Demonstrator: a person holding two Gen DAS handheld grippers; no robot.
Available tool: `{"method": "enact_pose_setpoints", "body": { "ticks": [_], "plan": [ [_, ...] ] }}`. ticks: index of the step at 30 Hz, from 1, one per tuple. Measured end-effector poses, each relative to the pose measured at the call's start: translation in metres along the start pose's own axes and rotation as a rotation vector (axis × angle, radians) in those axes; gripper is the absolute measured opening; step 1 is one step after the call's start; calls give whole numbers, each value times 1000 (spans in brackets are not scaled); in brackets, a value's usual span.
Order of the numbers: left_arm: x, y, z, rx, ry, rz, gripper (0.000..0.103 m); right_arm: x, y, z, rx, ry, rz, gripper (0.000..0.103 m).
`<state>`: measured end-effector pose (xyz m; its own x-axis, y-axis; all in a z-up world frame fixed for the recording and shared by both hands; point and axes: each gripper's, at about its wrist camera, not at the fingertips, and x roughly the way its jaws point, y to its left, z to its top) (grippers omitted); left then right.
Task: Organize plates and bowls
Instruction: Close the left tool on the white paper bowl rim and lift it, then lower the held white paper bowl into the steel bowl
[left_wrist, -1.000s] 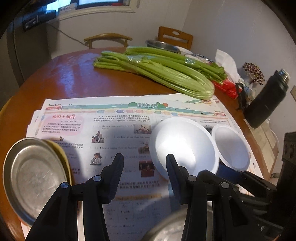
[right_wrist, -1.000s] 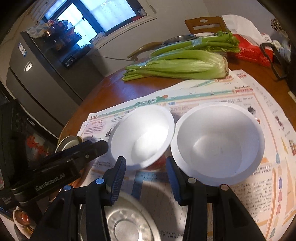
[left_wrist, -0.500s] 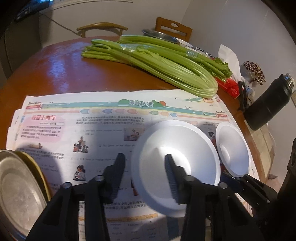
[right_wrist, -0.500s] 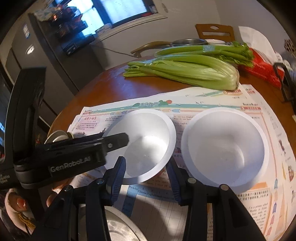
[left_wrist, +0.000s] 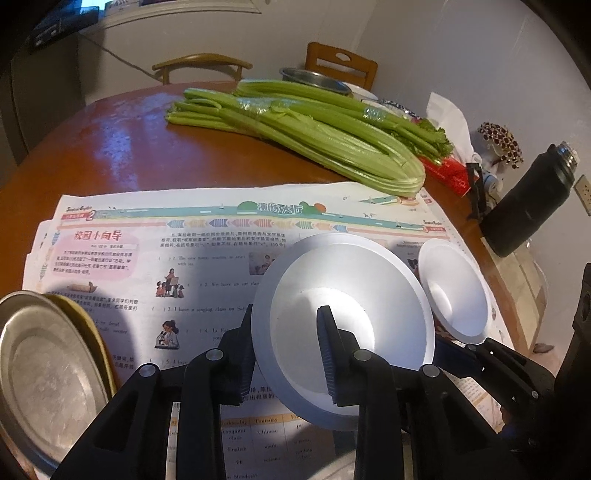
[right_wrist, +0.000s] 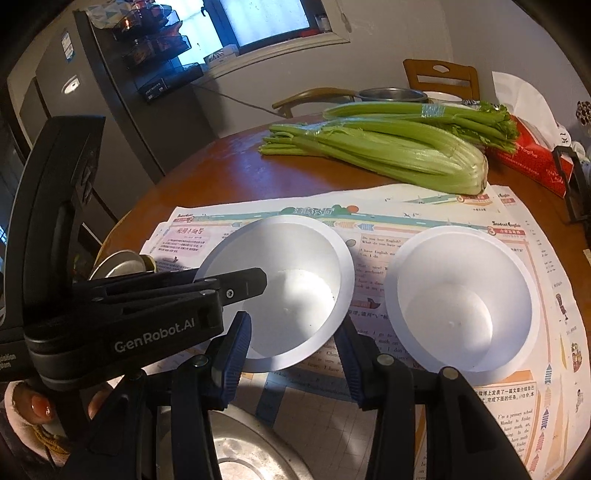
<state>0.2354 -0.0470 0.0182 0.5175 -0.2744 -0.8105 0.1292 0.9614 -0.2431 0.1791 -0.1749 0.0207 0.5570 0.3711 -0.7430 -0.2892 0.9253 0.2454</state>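
Observation:
My left gripper (left_wrist: 286, 312) is shut on the near wall of a white foam bowl (left_wrist: 351, 295), one finger inside and one outside. The bowl tilts up off the newspaper (left_wrist: 147, 258). The right wrist view shows the same bowl (right_wrist: 295, 266) with the left gripper (right_wrist: 243, 284) reaching in from the left. A second white bowl (right_wrist: 461, 295) sits to its right on the paper. My right gripper (right_wrist: 291, 321) is shut and grips nothing; the held bowl's near rim shows just beyond its tips. A steel plate (left_wrist: 48, 369) lies on a yellow plate (left_wrist: 98, 332) at the lower left.
Celery bunches (left_wrist: 314, 136) lie across the round wooden table behind the newspaper. A black flask (left_wrist: 528, 199) and a red tissue box (right_wrist: 532, 162) stand at the right. Another steel plate (right_wrist: 236, 454) is under the right gripper. A person's fingers (right_wrist: 37, 410) show at the lower left.
The left gripper went from open in front of the bowl to shut on its near wall, and the bowl tipped upward. The right gripper rolled slightly.

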Motion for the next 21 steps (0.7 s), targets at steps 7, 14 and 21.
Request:
{"method": "enact_pose_setpoints", "body": {
  "ticks": [7,14,21],
  "plan": [
    [-19,2,-10,-11,-34,0,31,-12,10,-4,-24,-18,5,47],
    [-33,1,-19,-13,-52,7,31,-23,20,-8,-46,-35,3,47],
    [-51,-3,-26,-13,-79,3,31,-38,29,-12,-67,-56,-3,47]
  ]
}}
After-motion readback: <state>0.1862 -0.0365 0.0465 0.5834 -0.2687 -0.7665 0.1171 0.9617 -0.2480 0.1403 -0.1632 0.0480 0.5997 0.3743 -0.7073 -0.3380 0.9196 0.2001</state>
